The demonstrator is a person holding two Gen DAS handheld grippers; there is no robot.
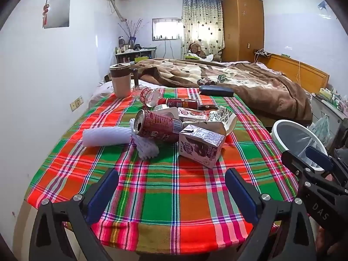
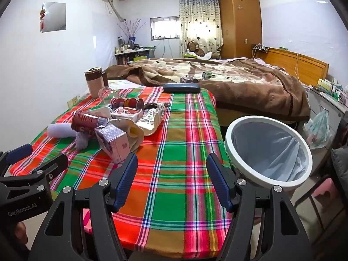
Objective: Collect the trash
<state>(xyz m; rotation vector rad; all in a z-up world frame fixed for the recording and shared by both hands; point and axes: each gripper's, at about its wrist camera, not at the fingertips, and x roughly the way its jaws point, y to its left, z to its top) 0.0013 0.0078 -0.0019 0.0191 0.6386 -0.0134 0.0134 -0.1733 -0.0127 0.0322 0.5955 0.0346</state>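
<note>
A pile of trash lies mid-table on the plaid cloth: a red can (image 1: 157, 128) on its side, a purple drink carton (image 1: 200, 146), white foam netting (image 1: 106, 137), a second red can (image 1: 180, 104), a clear bottle (image 1: 150, 95) and crumpled paper packaging (image 1: 224, 117). The pile also shows in the right wrist view, with the can (image 2: 87, 120) and carton (image 2: 114, 143). My left gripper (image 1: 171, 184) is open and empty, near the table's front edge, short of the carton. My right gripper (image 2: 171, 174) is open and empty, over the front right of the table beside the white trash bin (image 2: 269, 150).
The lined bin stands off the table's right edge and also shows in the left wrist view (image 1: 289, 134). A beige mug (image 1: 120, 80) and a dark case (image 1: 216, 91) sit at the table's far end. A bed with a brown blanket (image 1: 250, 80) lies behind.
</note>
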